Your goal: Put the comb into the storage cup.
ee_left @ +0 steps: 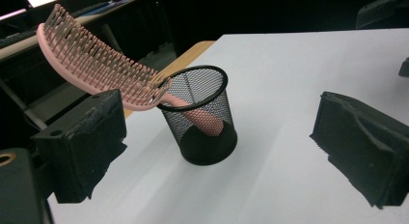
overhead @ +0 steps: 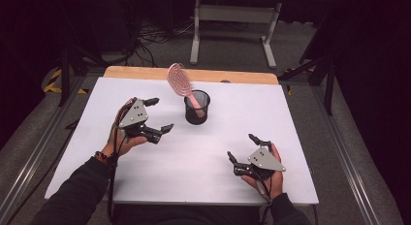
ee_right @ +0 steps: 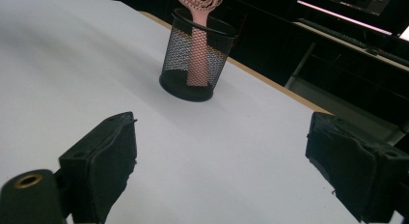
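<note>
A pink hairbrush (overhead: 181, 81) stands handle-down in a black mesh cup (overhead: 197, 107) near the table's middle back; its bristled head leans out over the rim to the left. In the left gripper view the hairbrush (ee_left: 91, 64) and the cup (ee_left: 202, 118) lie between the jaws, farther off. The cup (ee_right: 195, 60) with the hairbrush (ee_right: 198, 35) also appears ahead in the right gripper view. My left gripper (overhead: 159, 115) is open, left of the cup, holding nothing. My right gripper (overhead: 242, 147) is open near the front right, holding nothing.
The white table top (overhead: 145, 171) has a wooden strip (overhead: 242, 77) along its far edge. Behind it stands a desk frame (overhead: 232, 21) on the floor, with cables lying around. Metal rails run along both sides of the table.
</note>
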A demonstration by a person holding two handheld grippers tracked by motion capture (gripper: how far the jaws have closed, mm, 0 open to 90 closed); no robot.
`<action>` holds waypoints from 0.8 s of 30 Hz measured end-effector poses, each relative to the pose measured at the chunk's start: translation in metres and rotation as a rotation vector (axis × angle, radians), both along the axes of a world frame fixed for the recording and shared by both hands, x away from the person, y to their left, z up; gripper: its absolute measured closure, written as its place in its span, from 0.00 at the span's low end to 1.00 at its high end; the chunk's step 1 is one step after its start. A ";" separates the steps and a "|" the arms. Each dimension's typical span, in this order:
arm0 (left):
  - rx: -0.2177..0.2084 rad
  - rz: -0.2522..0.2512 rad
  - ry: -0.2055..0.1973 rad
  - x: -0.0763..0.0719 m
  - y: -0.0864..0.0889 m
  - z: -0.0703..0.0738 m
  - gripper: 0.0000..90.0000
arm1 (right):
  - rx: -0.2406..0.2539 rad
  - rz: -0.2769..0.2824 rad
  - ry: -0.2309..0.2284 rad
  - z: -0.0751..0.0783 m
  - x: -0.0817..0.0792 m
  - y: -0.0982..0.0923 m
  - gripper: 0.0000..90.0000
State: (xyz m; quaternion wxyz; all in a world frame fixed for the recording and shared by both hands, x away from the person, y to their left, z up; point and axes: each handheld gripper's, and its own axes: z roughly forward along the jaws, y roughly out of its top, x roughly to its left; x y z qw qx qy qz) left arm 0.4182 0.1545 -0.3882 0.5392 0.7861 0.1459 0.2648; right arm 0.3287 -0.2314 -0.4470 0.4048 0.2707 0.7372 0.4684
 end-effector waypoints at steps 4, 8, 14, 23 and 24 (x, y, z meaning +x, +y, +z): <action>0.007 -0.007 0.000 -0.004 0.002 -0.003 0.06 | 0.004 -0.001 -0.001 0.001 0.000 -0.001 0.13; 0.008 -0.008 -0.002 -0.007 0.004 -0.004 0.06 | 0.005 -0.001 0.000 0.001 0.000 0.000 0.13; 0.026 -0.015 -0.016 -0.015 0.006 -0.004 0.06 | 0.003 0.005 -0.003 0.001 -0.001 0.000 0.13; 0.049 -0.019 -0.020 -0.026 0.012 -0.011 0.06 | -0.002 0.007 -0.006 0.002 -0.002 0.001 0.13; 0.053 -0.018 -0.025 -0.027 0.012 -0.012 0.06 | -0.002 0.008 -0.007 0.002 -0.002 0.001 0.13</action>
